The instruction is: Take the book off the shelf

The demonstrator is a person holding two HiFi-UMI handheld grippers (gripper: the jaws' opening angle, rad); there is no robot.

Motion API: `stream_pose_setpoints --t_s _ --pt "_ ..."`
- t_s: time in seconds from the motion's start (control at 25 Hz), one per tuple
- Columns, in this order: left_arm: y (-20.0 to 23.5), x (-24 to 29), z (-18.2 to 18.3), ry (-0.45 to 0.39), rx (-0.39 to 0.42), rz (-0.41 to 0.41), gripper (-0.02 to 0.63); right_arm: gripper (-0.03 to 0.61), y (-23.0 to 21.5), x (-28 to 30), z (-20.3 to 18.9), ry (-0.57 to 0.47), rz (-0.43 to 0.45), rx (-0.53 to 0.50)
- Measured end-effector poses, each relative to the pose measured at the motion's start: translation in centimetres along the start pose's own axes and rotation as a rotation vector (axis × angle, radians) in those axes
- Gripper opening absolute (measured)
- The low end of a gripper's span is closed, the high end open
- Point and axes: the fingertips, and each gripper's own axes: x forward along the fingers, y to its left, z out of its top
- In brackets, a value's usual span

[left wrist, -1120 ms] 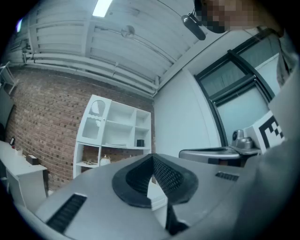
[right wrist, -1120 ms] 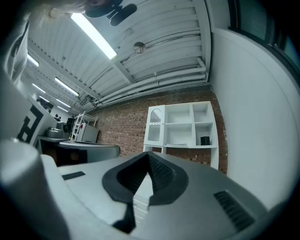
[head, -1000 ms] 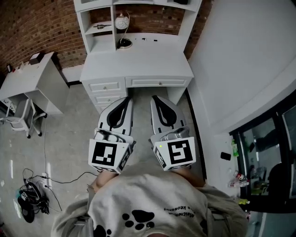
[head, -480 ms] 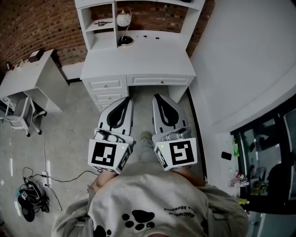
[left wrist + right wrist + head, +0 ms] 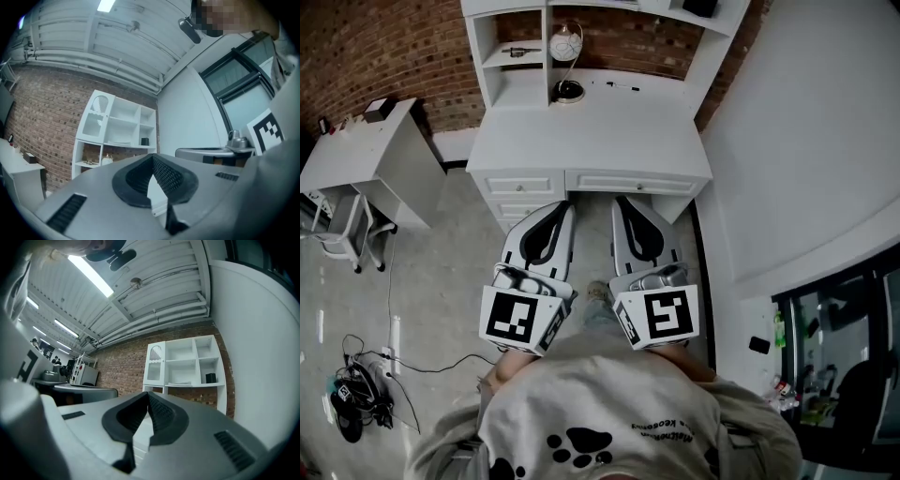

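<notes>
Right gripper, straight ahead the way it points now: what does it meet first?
Probably the front of the white desk; nothing shows in between. The right gripper is shut and empty. From above, depth and height are hard to judge.

The person wears a pale grey sweatshirt [image 5: 609, 403] with black paw prints [image 5: 572, 442] and a line of dark lettering [image 5: 666, 427] that is too small to read with any confidence. The left gripper [image 5: 557, 208] and right gripper [image 5: 624, 202] have smooth light-grey shells and black ribbed pads [image 5: 166, 176]. Each carries a white cube [image 5: 522, 317] printed with black square markers.
</notes>
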Motion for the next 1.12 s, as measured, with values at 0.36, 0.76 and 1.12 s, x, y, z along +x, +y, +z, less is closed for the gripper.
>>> stream_pose_setpoints --t_s 0.36,0.76,1.12 --pt "4.1 9.3 -0.4 0.002 0.021 0.032 0.009 0.018 -6.0 9.0 -1.7 0.004 0.029 0.025" --pt "8.3 19.1 -1.5 0.003 0.044 0.1 0.009 0.018 -12.0 18.6 -3.9 -0.011 0.113 0.05" --pt "10.4 23.9 -3.0 0.012 0.058 0.166 0.009 0.018 -15.0 23.5 -6.6 -0.001 0.177 0.09"
